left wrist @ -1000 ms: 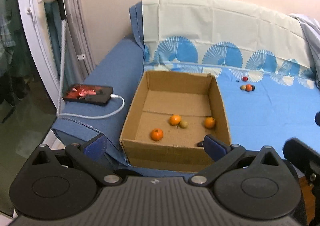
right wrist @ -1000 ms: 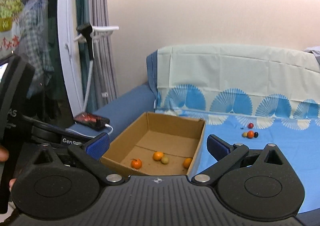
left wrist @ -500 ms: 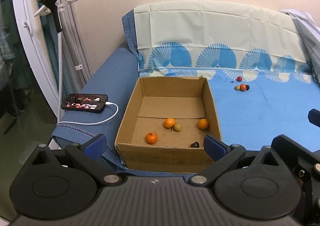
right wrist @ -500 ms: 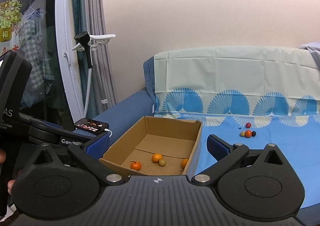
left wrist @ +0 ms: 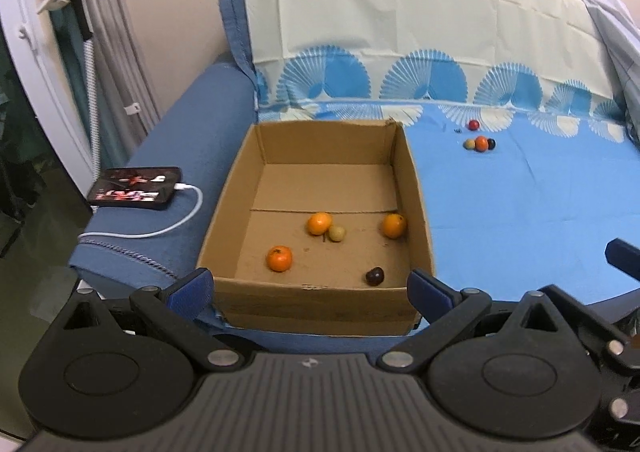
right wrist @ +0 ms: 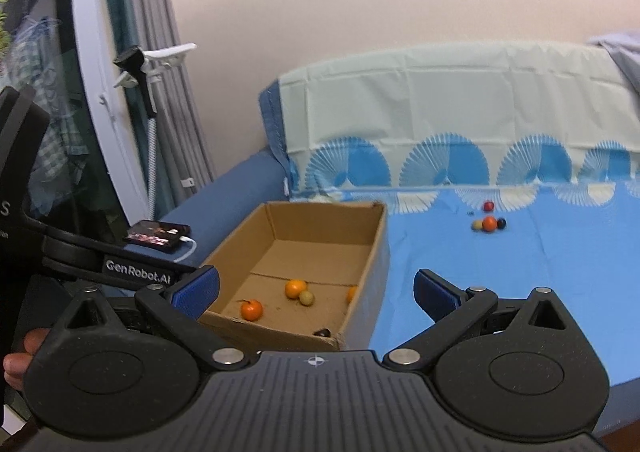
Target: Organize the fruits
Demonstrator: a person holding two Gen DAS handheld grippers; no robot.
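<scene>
Since 0.5 s ago both cameras have shifted slightly: the box (left wrist: 320, 248) sits a little further left in the left wrist view, and the right wrist view has dropped closer to the box, with some blur. Left gripper (left wrist: 310, 286): jaws wide apart, blue pads spanning the box's near wall, nothing held. Right gripper (right wrist: 316, 288): likewise fully spread and empty, hovering in front of the box's near right corner. Box is open-topped cardboard, resting on the blue sheet (left wrist: 520, 219) at its left edge, beside the sofa arm (left wrist: 188, 147). Contents: one orange (left wrist: 279, 258) near front left, a second orange (left wrist: 319, 223) touching a small yellow-green fruit (left wrist: 337, 233) at centre, a third orange (left wrist: 394, 226) against the right wall, and a dark plum-like fruit (left wrist: 375, 276) near the front right corner (partly hidden by the wall in the right wrist view). Well apart on the sheet, a loose cluster: a red fruit (left wrist: 473, 125) alone at the back, then a row of pale fruit (left wrist: 469, 144), orange-red fruit (left wrist: 481, 143) and dark fruit (left wrist: 491, 143), touching or nearly so. Phone (left wrist: 136, 187) lies on the sofa arm, screen lit, with a white cable (left wrist: 176, 226) plugged in.
</scene>
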